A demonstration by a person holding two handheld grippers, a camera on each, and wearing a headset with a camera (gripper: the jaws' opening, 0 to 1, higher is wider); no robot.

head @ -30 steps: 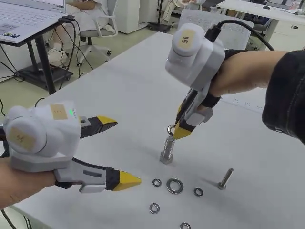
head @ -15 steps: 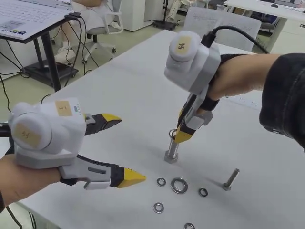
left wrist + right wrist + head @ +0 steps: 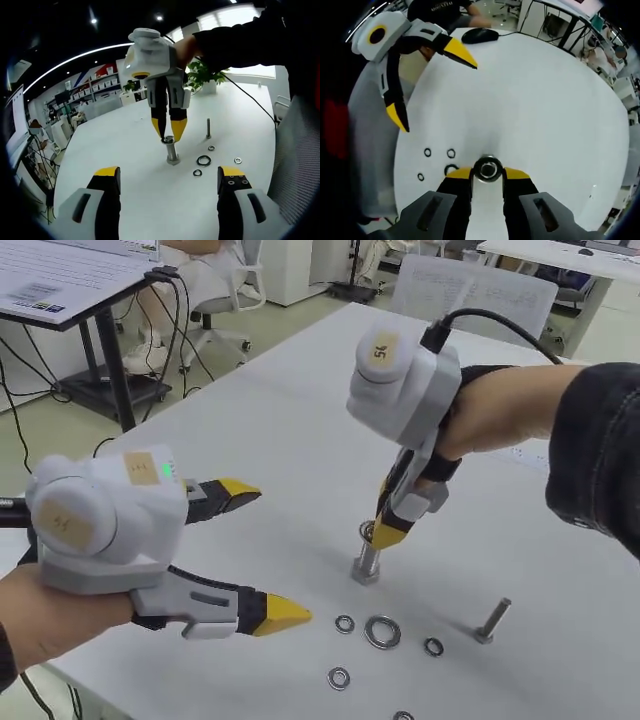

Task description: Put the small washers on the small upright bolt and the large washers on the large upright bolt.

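The large bolt [image 3: 367, 562] stands upright on the white table [image 3: 280, 420]. My right gripper [image 3: 384, 533] is right over its top, shut on a large washer [image 3: 367, 532], which is level with the bolt's tip [image 3: 487, 168]. From the left gripper view, the washer [image 3: 168, 140] rests at the top of the bolt [image 3: 172, 152]. The small bolt [image 3: 492, 621] stands to the right. Another large washer [image 3: 382, 631] and several small washers [image 3: 345, 624] lie in front of the bolts. My left gripper [image 3: 268, 552] hovers open and holds nothing, left of the bolts.
The table's near edge runs just below the washers [image 3: 339, 678]. A desk [image 3: 70, 280] with cables and an office chair [image 3: 215, 290] stand on the floor to the left. A sheet of paper [image 3: 470, 285] lies at the table's far end.
My right gripper has lowered the large washer closer to the top of the large bolt. The left gripper stays open in about the same place; the head camera has shifted.
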